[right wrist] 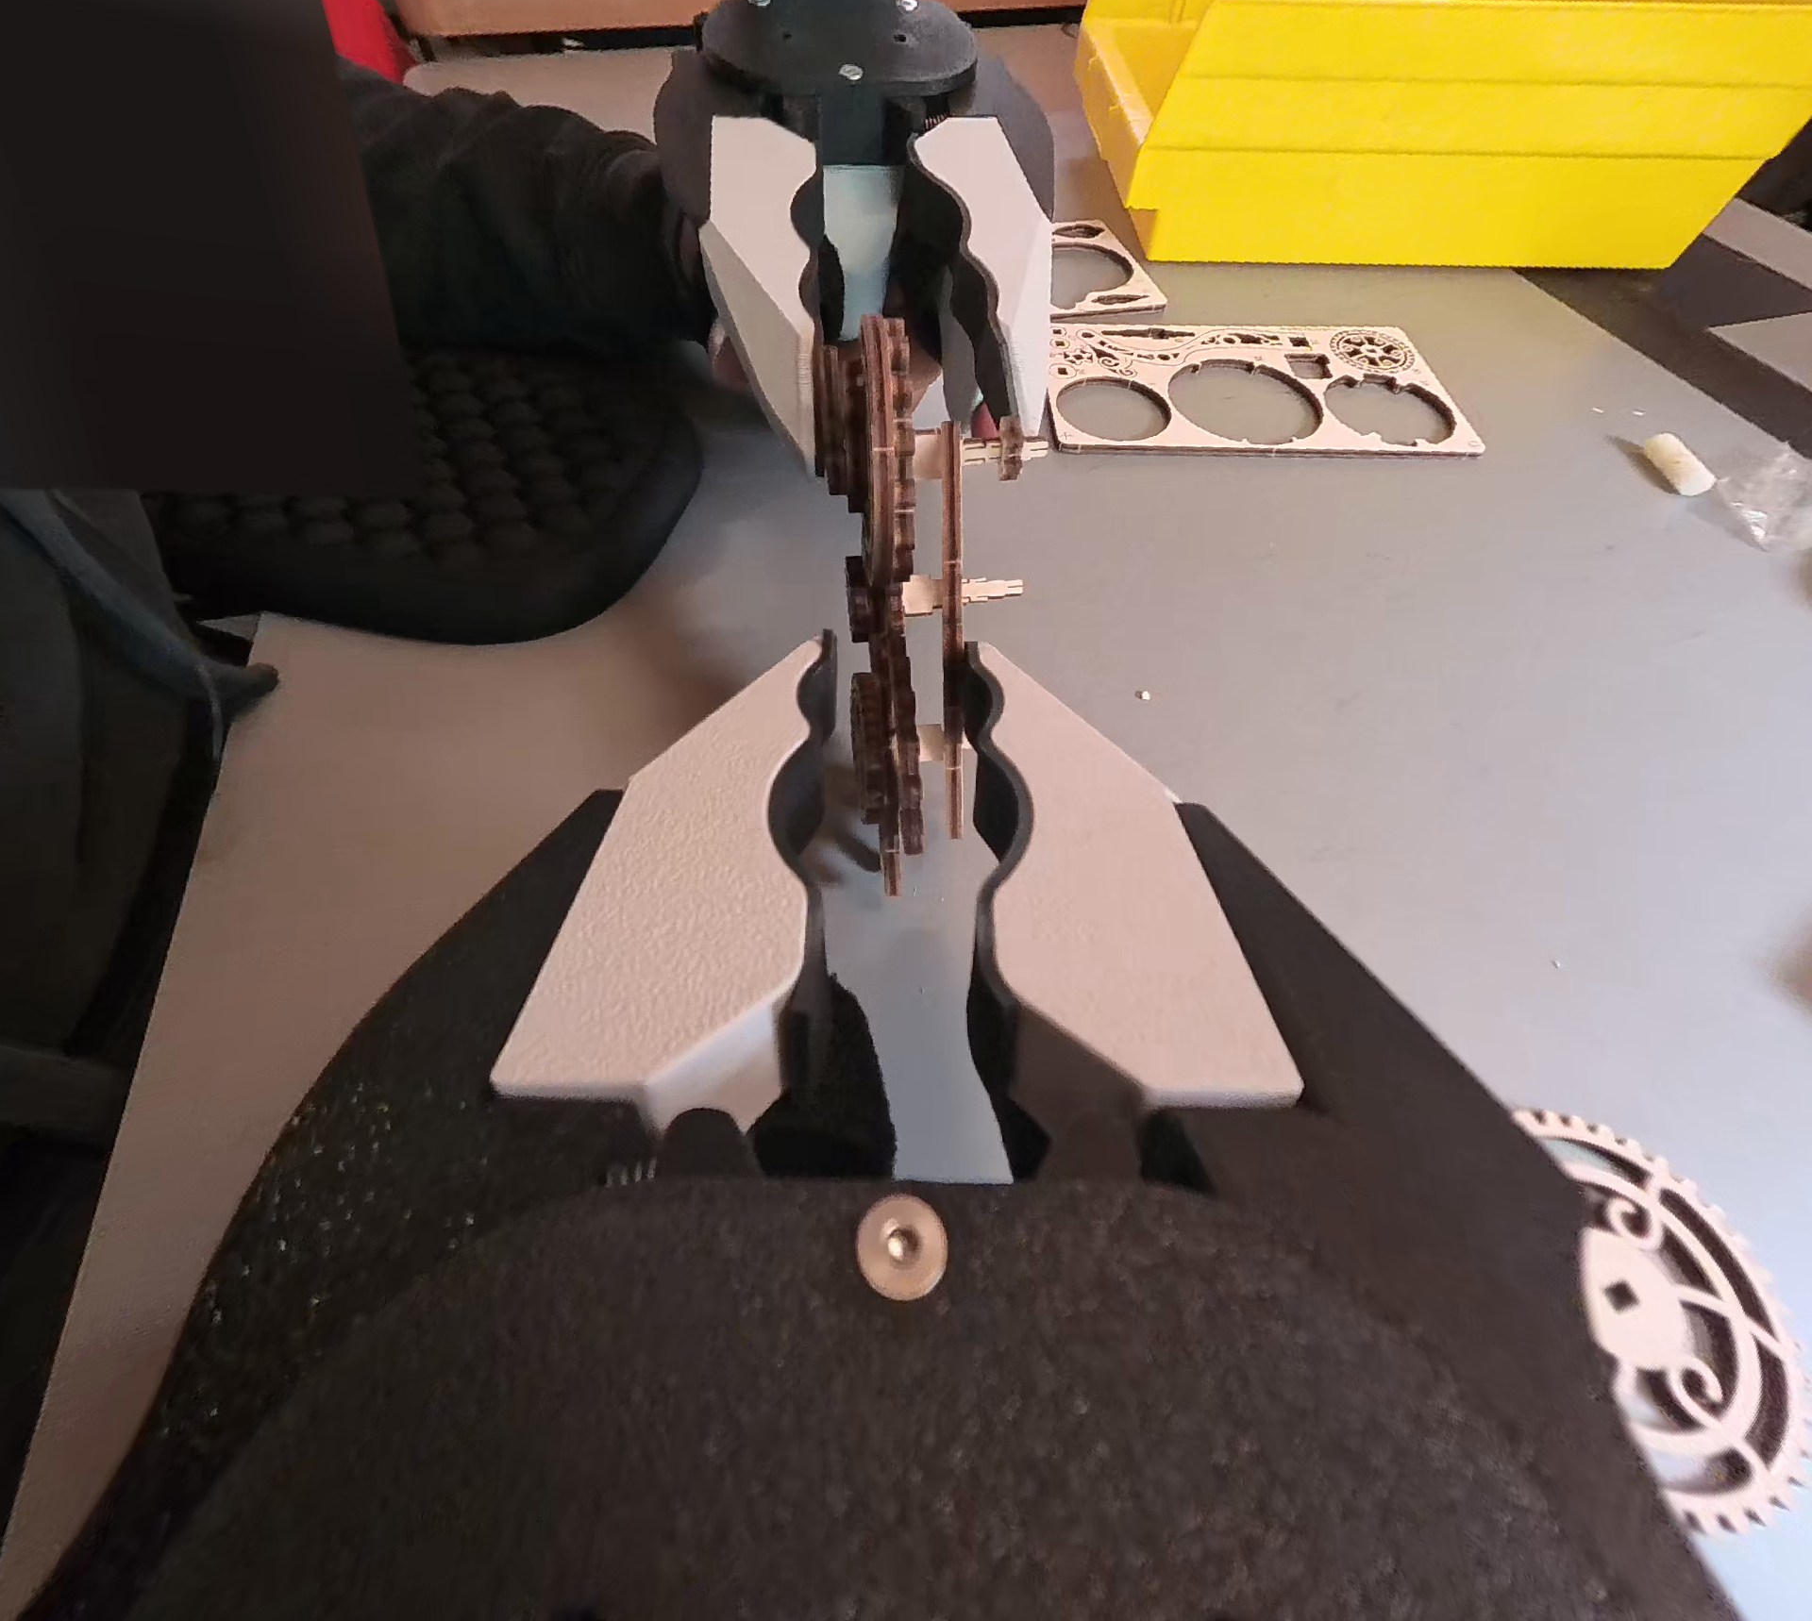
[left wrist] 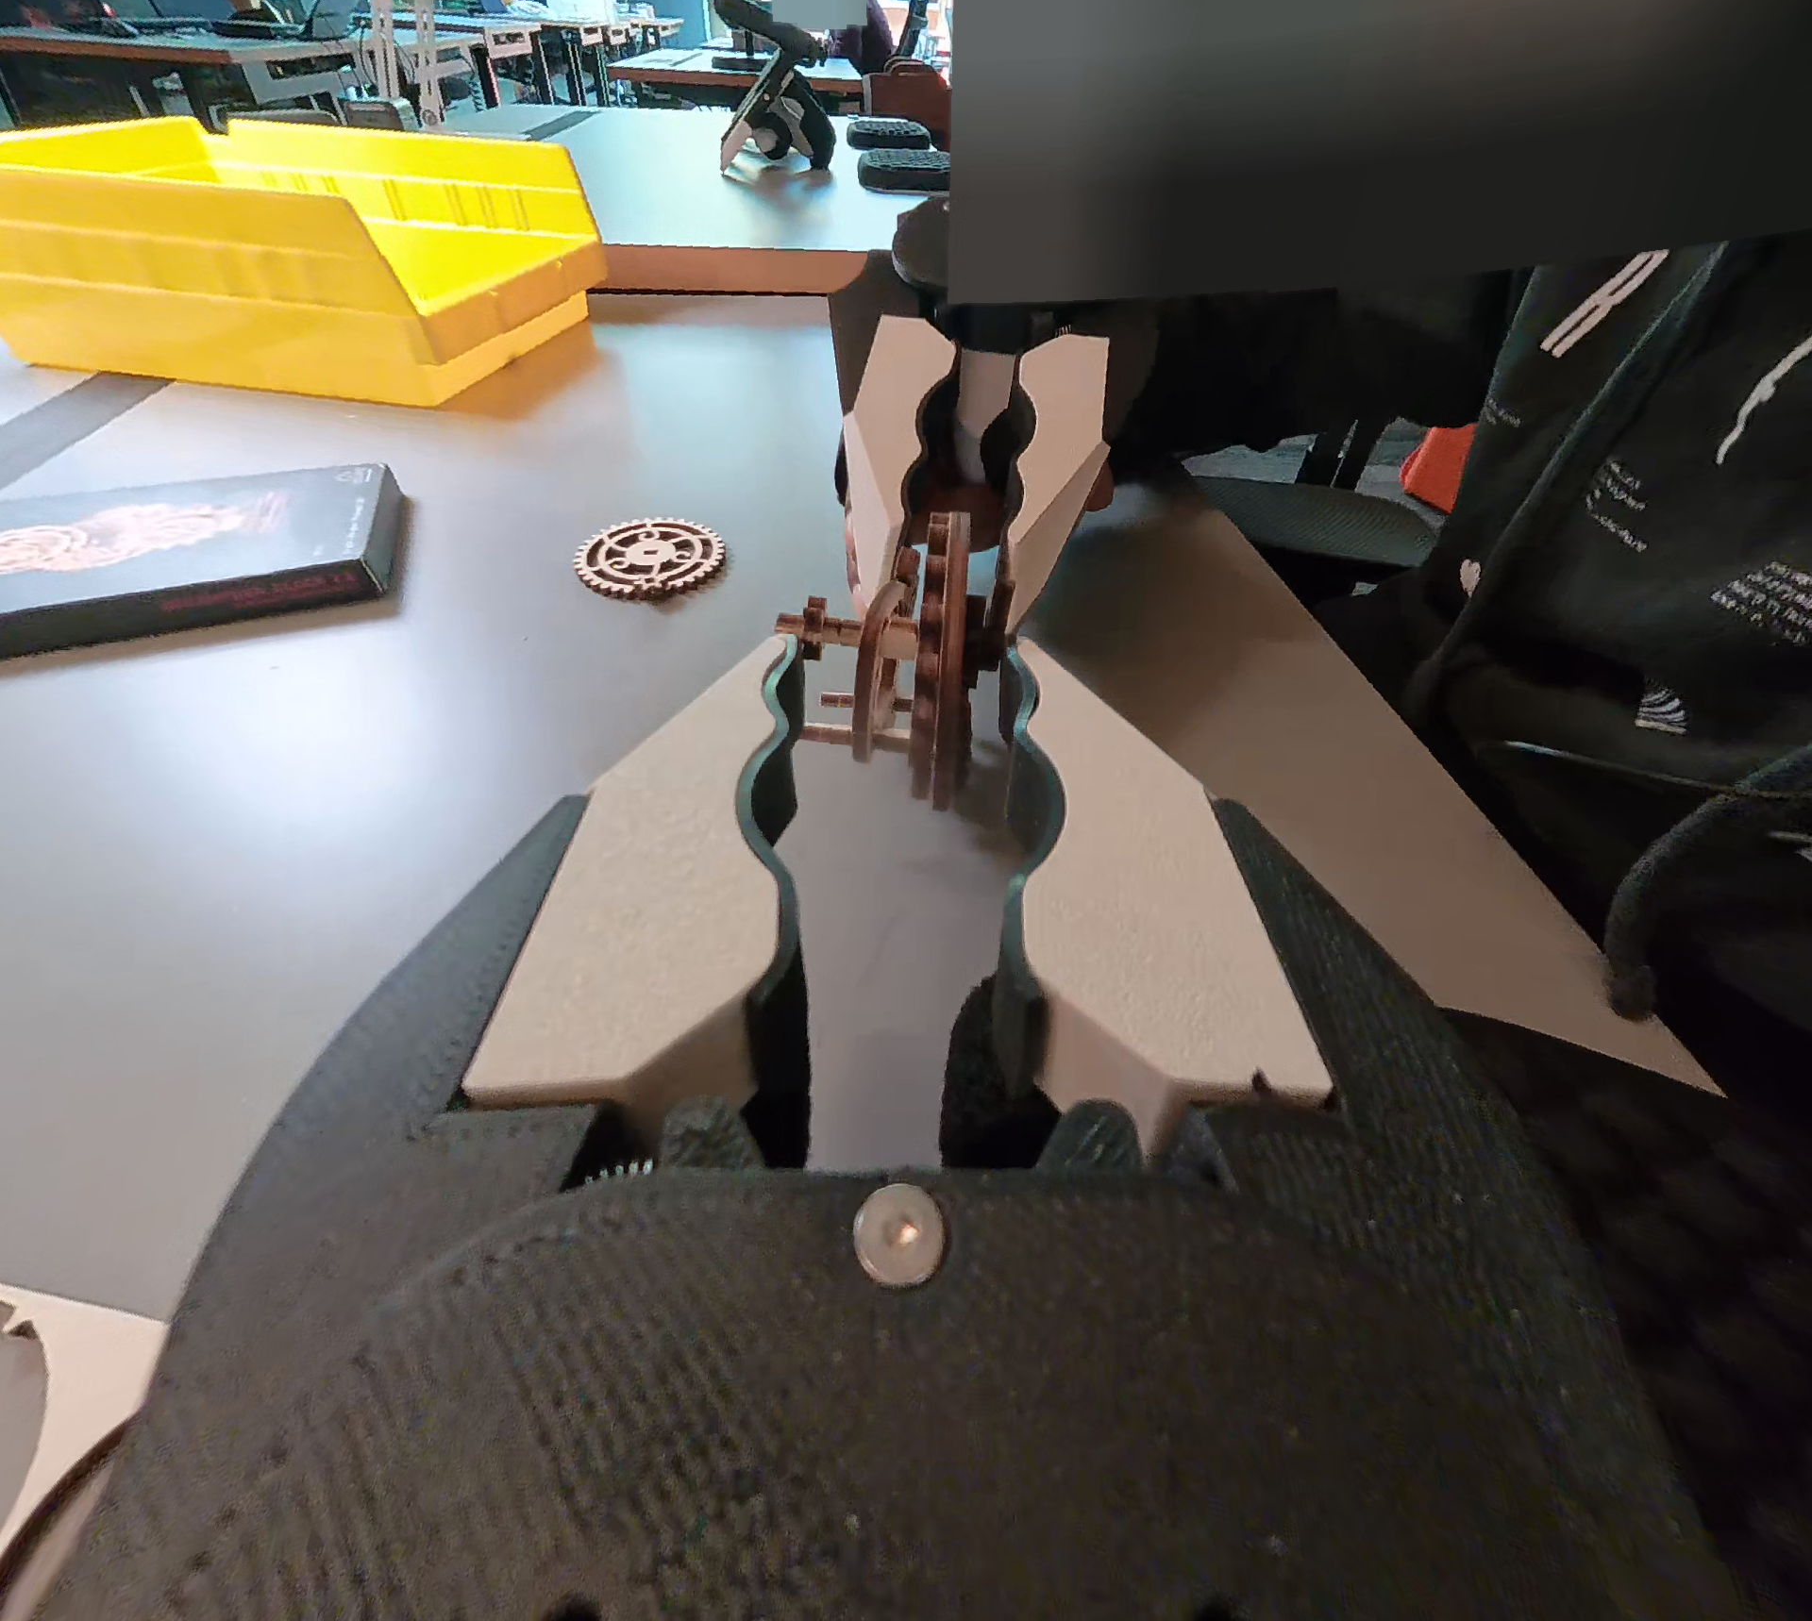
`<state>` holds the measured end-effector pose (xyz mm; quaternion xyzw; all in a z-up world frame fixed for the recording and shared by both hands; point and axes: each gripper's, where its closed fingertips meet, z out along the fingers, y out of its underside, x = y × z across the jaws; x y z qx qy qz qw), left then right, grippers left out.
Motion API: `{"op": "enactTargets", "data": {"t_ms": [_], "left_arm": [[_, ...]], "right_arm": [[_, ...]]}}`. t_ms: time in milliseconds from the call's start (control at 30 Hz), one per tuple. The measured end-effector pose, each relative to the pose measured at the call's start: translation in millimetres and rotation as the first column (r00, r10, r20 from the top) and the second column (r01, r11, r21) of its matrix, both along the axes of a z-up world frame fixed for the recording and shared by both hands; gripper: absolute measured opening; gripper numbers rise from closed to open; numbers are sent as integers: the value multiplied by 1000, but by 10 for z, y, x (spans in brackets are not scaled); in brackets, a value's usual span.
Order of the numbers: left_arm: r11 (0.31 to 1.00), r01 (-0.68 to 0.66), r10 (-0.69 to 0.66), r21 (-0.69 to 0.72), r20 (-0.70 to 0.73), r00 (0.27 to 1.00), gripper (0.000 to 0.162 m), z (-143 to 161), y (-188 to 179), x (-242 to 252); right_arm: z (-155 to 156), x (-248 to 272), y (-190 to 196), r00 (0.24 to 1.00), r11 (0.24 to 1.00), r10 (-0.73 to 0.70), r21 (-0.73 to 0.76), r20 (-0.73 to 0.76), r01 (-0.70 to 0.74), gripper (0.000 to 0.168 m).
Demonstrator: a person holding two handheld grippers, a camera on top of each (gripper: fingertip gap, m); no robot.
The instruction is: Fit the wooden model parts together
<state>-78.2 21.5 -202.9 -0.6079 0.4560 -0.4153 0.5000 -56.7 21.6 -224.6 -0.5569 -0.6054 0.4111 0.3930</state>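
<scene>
Your left hand-held gripper [left wrist: 897,662] is clenched on one end of the wooden gear assembly [left wrist: 912,672]; its fingertips [left wrist: 780,672] close around the gears and the short pegged axles. Your right hand-held gripper [right wrist: 897,672] grasps the opposite end of the same assembly [right wrist: 897,594], which hangs edge-on between the two tools, lifted off the bench [right wrist: 1373,692]. The two grippers face each other nose to nose, nearly touching across the model.

Around them:
- A loose round gear [left wrist: 650,559] lies flat on the bench, near the assembly and apart from it.
- A dark flat box [left wrist: 196,554] lies beyond that gear.
- A yellow bin [left wrist: 294,251] sits toward the far edge of the bench.
- Two punched-out wooden sheets [right wrist: 1255,398] lie flat between the bin and the grippers, their round cut-outs empty.
- A large pale gear [right wrist: 1686,1339] shows close beside the right gripper's body.
- A small whitish stub [right wrist: 1677,464] and a clear plastic bag [right wrist: 1775,496] lie toward one side edge of the bench.
- A dark sleeve [right wrist: 510,221] reaches in behind the left gripper.
</scene>
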Motion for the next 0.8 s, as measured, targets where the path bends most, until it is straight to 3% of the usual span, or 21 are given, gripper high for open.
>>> {"op": "enactTargets", "data": {"t_ms": [400, 800], "left_arm": [[981, -13, 23, -194, 50, 999, 38, -25, 96, -18], [972, -5, 22, -236, 67, 997, 38, -31, 133, -27]], "right_arm": [[-22, -19, 47, 1000, 997, -15, -71, -19, 13, 21], [-5, -10, 85, 999, 995, -30, -97, -32, 27, 18]]}}
